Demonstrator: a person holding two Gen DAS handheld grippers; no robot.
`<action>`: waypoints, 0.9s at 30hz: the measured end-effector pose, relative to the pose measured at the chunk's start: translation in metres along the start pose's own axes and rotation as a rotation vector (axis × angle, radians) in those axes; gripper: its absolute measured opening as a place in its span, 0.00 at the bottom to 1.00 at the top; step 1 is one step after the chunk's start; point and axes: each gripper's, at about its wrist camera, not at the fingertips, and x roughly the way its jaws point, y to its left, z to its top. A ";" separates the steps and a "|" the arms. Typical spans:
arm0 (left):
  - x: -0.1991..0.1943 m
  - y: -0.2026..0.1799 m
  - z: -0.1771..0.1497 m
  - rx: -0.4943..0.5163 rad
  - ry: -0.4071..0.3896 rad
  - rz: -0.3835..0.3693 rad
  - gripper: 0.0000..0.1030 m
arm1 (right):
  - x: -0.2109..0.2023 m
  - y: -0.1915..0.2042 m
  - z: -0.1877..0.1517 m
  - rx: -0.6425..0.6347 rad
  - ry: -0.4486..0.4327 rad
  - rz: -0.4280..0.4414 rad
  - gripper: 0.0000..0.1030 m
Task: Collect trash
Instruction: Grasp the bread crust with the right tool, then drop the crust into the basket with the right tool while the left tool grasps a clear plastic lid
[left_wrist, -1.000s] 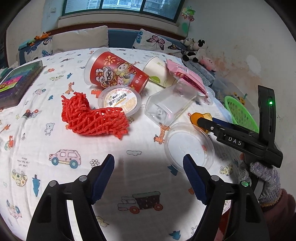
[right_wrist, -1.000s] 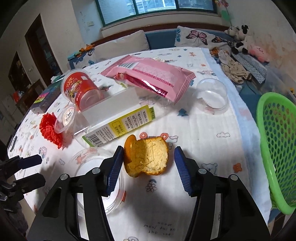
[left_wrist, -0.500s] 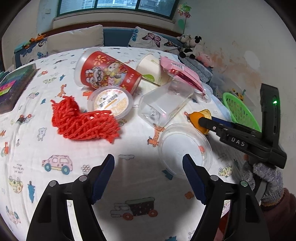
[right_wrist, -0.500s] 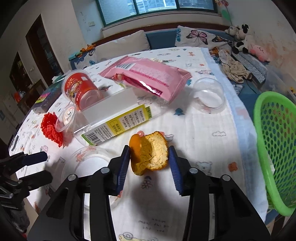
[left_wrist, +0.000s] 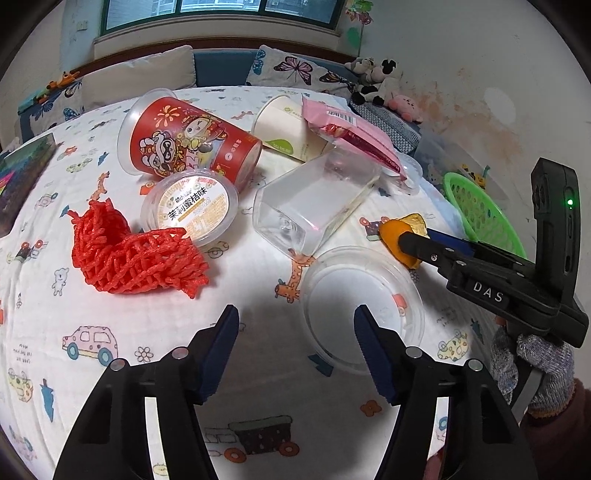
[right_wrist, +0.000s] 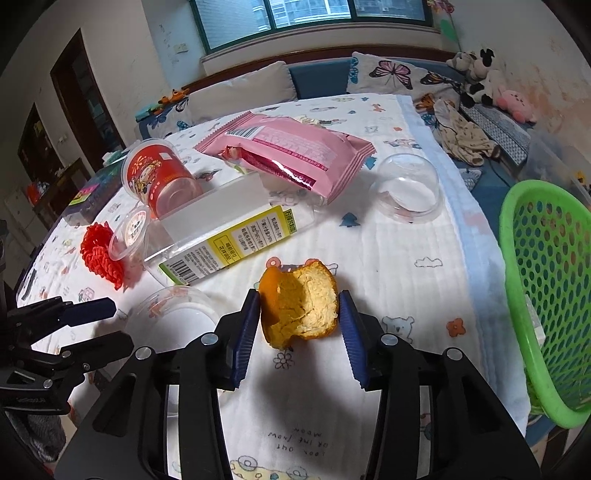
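My right gripper (right_wrist: 300, 325) is shut on a piece of orange peel (right_wrist: 299, 308) and holds it just above the patterned tablecloth; the peel also shows in the left wrist view (left_wrist: 397, 236). The green mesh basket (right_wrist: 546, 295) stands off the table's right edge. My left gripper (left_wrist: 295, 350) is open and empty, hovering over the cloth beside a clear round lid (left_wrist: 364, 306). Trash on the table: a red foam net (left_wrist: 133, 254), a red printed cup (left_wrist: 184, 144), a small jelly cup (left_wrist: 190, 208), a clear box (left_wrist: 314, 199), a paper cup (left_wrist: 284, 129) and a pink wrapper (right_wrist: 288, 155).
A clear dome lid (right_wrist: 406, 188) lies near the table's right edge. A dark box (right_wrist: 92, 192) sits at the far left. Cushions and plush toys (right_wrist: 476, 74) line the bench behind. The tablecloth (right_wrist: 406, 288) is bare around the peel.
My right gripper's jaws closed from wide open onto the orange peel and lifted it slightly. My left gripper shifted a little toward the clear round lid, still open.
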 end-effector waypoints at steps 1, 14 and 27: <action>0.001 0.000 0.000 0.002 0.000 0.000 0.60 | 0.001 0.000 0.000 -0.002 0.002 0.000 0.45; 0.012 -0.003 0.005 0.028 0.025 0.008 0.51 | 0.004 0.004 -0.003 -0.046 0.024 0.014 0.44; 0.025 -0.008 0.011 0.067 0.028 0.021 0.18 | -0.028 -0.017 -0.010 0.051 -0.035 0.016 0.32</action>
